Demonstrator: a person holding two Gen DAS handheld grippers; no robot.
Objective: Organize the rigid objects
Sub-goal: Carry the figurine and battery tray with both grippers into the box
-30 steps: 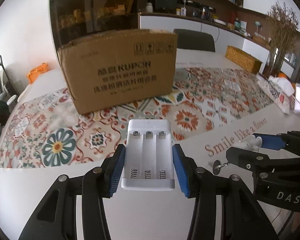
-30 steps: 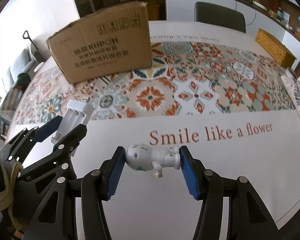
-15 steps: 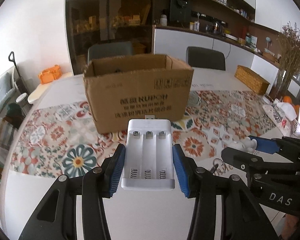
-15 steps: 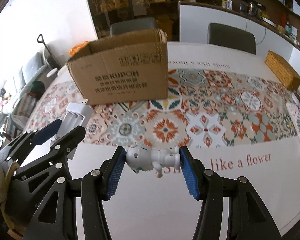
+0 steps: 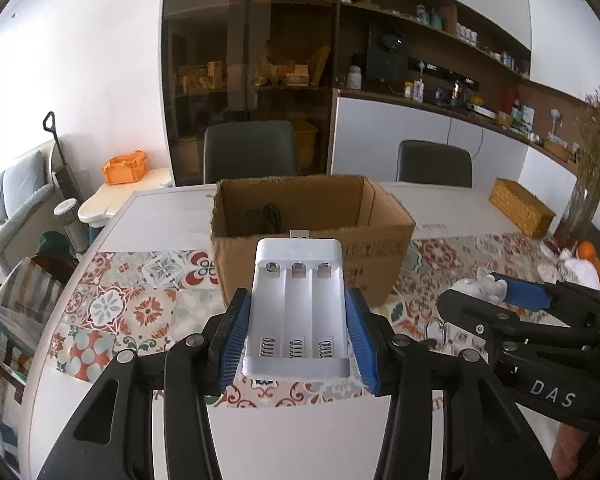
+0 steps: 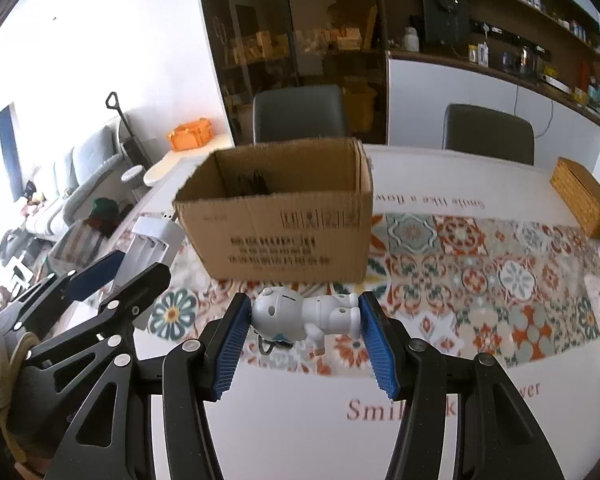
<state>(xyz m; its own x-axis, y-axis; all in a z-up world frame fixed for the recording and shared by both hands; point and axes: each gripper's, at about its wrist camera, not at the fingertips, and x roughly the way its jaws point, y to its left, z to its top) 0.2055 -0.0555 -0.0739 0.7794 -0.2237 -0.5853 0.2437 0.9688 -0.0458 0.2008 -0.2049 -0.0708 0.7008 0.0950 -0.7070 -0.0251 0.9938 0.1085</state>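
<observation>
My left gripper point(image 5: 298, 334) is shut on a white three-slot battery charger point(image 5: 298, 312), held in the air in front of an open cardboard box point(image 5: 312, 236). My right gripper point(image 6: 302, 330) is shut on a small white robot figurine point(image 6: 304, 316), lying sideways between the pads, also above the table before the box point(image 6: 284, 220). Something dark lies inside the box. In the left wrist view the right gripper point(image 5: 496, 292) shows at the right with the figurine. In the right wrist view the left gripper point(image 6: 116, 270) and charger point(image 6: 152, 244) show at the left.
The table point(image 6: 440, 412) has a patterned runner point(image 6: 500, 272) and the words "Smile like a flower". A wicker basket point(image 6: 584, 198) stands at the far right. Two dark chairs point(image 5: 248, 152) stand behind the table. Dried flowers point(image 5: 596, 148) stand at the right.
Both grippers have risen with their objects, so the box's open top and inside now show. Both have come closer to the box.
</observation>
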